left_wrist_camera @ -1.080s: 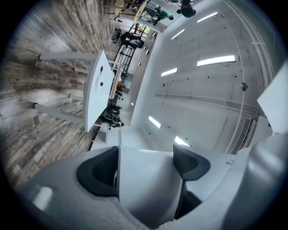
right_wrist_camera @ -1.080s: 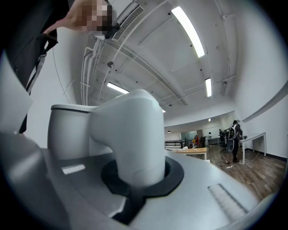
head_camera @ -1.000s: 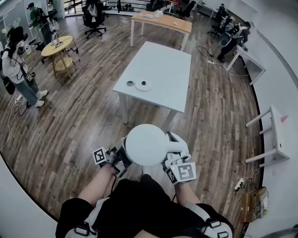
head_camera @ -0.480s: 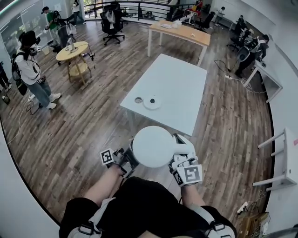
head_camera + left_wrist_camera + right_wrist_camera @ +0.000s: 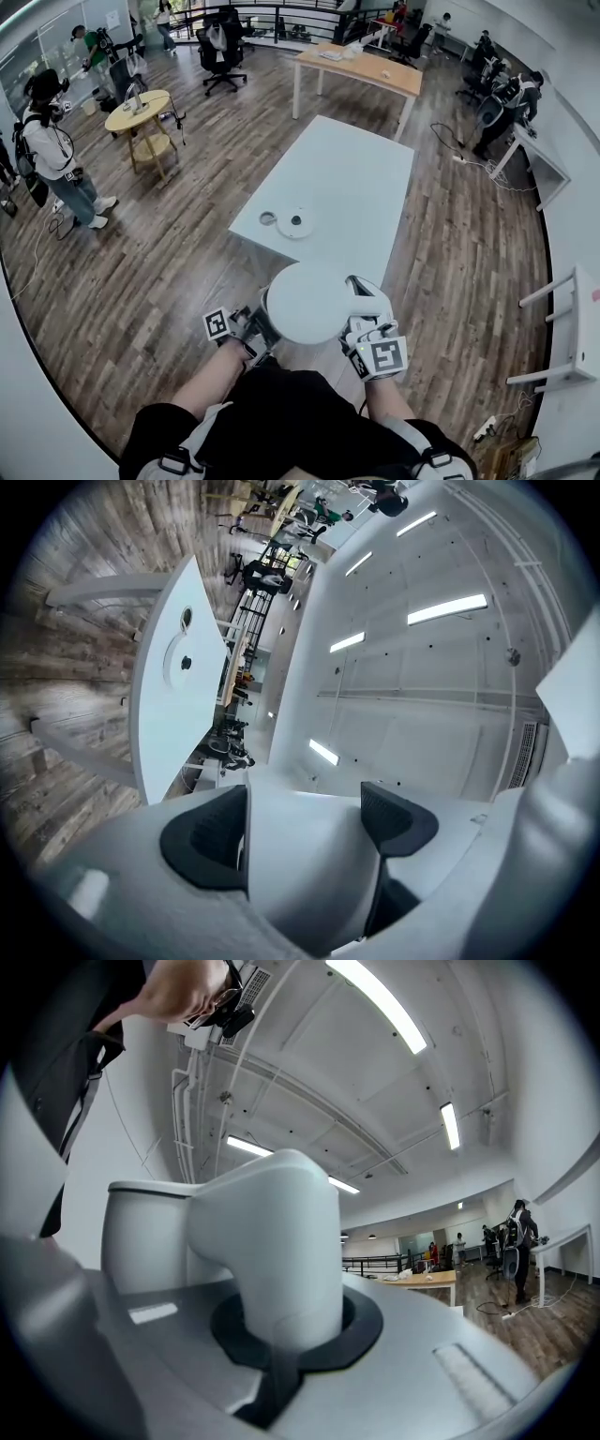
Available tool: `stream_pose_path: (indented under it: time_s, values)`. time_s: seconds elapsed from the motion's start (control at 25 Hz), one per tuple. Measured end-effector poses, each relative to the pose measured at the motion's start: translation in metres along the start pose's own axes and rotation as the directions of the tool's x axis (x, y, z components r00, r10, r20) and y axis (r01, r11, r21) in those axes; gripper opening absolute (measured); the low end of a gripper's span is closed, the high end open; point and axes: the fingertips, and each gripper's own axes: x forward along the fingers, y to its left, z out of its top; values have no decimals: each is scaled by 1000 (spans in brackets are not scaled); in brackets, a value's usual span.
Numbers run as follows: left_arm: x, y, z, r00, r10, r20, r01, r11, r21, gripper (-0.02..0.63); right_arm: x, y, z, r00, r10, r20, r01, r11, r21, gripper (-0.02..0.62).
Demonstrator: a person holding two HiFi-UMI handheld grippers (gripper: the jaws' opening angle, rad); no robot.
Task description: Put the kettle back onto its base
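We're carrying the kettle (image 5: pixel 307 302) in the air in front of the body, both tongs on it. The right gripper (image 5: pixel 364 314) is pressed together on the kettle's handle (image 5: pixel 272 1241), which sits in the curved notch of its jaws. The left gripper (image 5: pixel 253 323) is pinching the white body from the opposite side, and its two dark pads (image 5: pixel 202 841) are lying against the kettle with no gap showing.

What's changing is the approach. Over the last second the white desk (image 5: pixel 356 178) is sliding down the head view toward us, and its near edge, well ahead of the kettle before, is now sitting just beyond the kettle's top. The grip isn't changing, with the same two holds and the same upright kettle. The room around us is shifting too, so we're walking in, not reaching.

The base (image 5: pixel 295 222) is lying flat on the desk close to the near edge, toward the near left corner, with a small ring (image 5: pixel 268 218) just beside it on the corner side. Nothing is sitting on the base.

For the task, we're judging this as the tail of the carry. The kettle isn't over the base yet and is apart from it, short of the near edge or just reaching it. We're probably needing to bring it forward past the near edge, centre it over the base's middle stud, then lower it straight. The ring is close enough to watch when we're setting down.
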Motion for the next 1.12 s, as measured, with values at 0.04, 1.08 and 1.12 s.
stream_pose_path:
  time_s: [0.04,1.08,1.12]
  values:
    - [4,2,6,1000,-4,-2,4,1000,-3,388,6,-2,-1,1000,-1,0,1,1000,-4,5]
    - [100,44,207,996,-13,-86,7,998,-69,390,214,-35,-42,998,-57,-15,56,997,-53,5]
    - [104,46,211,996,-13,-92,6,997,-73,390,218,-36,-42,998,-65,-13,64,996,-55,5]
